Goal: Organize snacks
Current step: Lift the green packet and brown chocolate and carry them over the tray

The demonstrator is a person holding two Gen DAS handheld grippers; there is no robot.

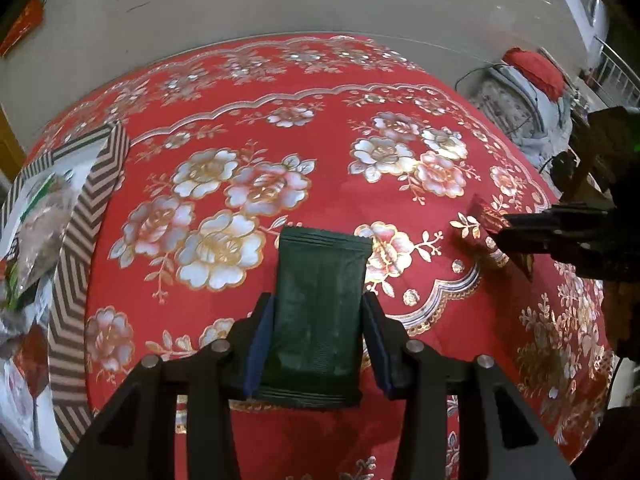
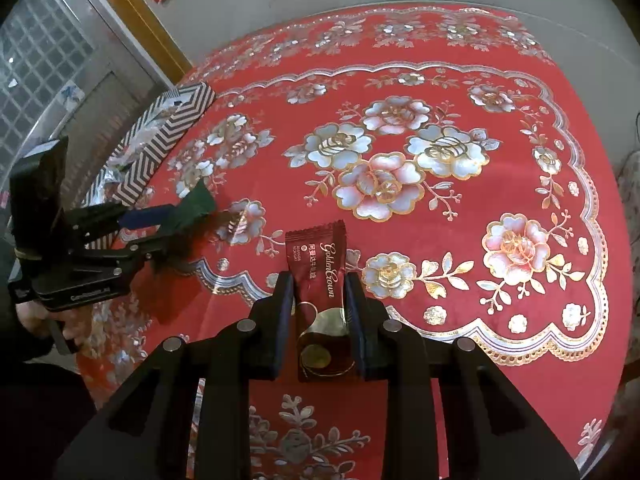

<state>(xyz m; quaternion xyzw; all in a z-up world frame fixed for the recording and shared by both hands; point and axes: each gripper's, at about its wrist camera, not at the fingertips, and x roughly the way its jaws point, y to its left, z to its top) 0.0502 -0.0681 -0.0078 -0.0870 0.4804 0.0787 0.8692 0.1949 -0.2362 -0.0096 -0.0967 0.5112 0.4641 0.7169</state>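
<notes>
Red floral tablecloth (image 1: 320, 152), grey wall (image 1: 240, 0)

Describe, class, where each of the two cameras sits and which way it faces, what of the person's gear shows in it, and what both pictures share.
Left wrist view: on the left gripper, looking down its fingers at the green packet it grips.
Right wrist view: on the right gripper, looking down at its gripped red candy packet; a hand shows.
Shared: red floral tablecloth, zigzag box, each other's gripper.

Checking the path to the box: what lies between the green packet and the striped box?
Only bare red floral tablecloth separates the green packet from the striped box; the left wrist view shows it.
</notes>
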